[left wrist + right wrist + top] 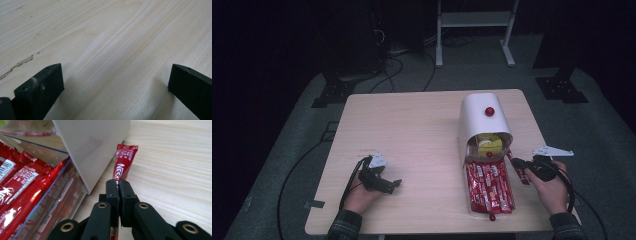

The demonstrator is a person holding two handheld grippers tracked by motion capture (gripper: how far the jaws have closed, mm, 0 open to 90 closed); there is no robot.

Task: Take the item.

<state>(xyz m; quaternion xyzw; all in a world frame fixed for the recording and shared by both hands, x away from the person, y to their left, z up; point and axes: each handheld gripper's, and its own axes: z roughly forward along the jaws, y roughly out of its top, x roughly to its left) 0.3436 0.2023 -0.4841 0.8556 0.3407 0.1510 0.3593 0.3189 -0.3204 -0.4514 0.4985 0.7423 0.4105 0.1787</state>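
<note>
A red sachet is pinched by its end in the right tool; it could be snagged against the white box. The left tool is held wide over the bench.

It looked like a recording lab or studio rather than anyone's home. The room was kept dark, with black surrounds on every side, and one small pale wooden table stood alone on grey carpet under the light. Black cables ran loose across the floor beyond the table's far edge, toward dark equipment stands with heavy flat bases near its far corners. A white metal frame stood farther back. Tape marked the carpet by the table's near left corner.
</note>
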